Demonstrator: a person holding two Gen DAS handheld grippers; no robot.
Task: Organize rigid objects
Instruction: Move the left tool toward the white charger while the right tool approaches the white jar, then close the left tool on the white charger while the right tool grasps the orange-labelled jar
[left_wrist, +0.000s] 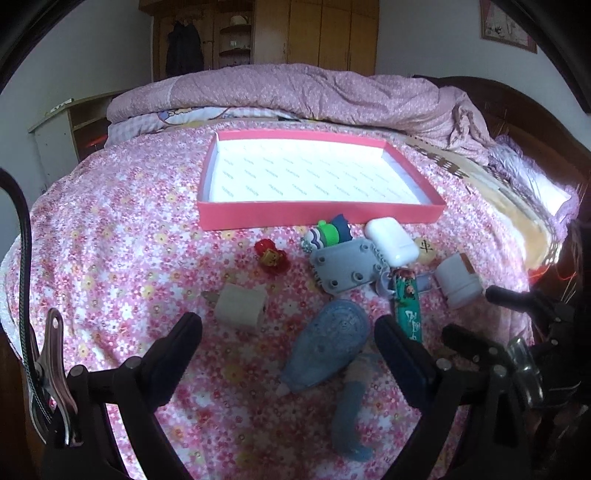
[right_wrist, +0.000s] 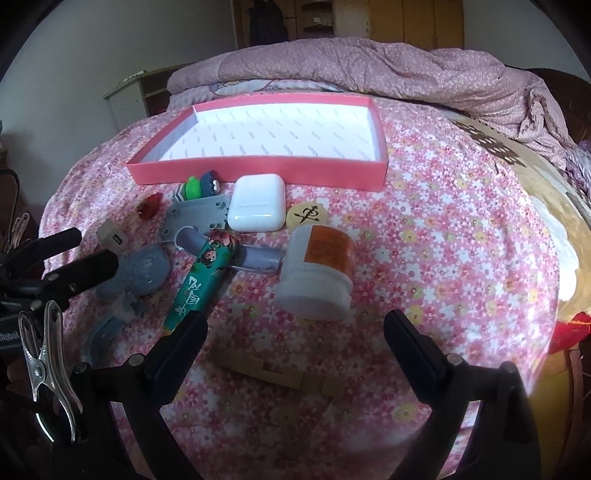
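Note:
A shallow pink box (left_wrist: 317, 215) (right_wrist: 258, 171) with a white lining lies on the floral bedspread, nothing inside it. In front of it sit a white earbud case (left_wrist: 391, 242) (right_wrist: 256, 203), a grey plate (left_wrist: 345, 269) (right_wrist: 195, 218), a green tube (left_wrist: 408, 304) (right_wrist: 205, 277), a white jar with an orange label (right_wrist: 317, 273) (left_wrist: 458, 284), a blue correction-tape dispenser (left_wrist: 328, 347) (right_wrist: 142, 273), a beige charger cube (left_wrist: 240, 304), a red toy (left_wrist: 271, 256) and a round game piece (right_wrist: 306, 218). My left gripper (left_wrist: 288, 326) is open just before the dispenser. My right gripper (right_wrist: 295, 325) is open near the jar.
A tan flat bracket (right_wrist: 280, 371) lies close under the right gripper. A rolled pink quilt (left_wrist: 295, 92) spans the back of the bed. A dark wooden headboard (left_wrist: 535, 110) rises at the right, a wardrobe (left_wrist: 314, 33) behind. Small green and blue erasers (left_wrist: 330, 230) touch the box front.

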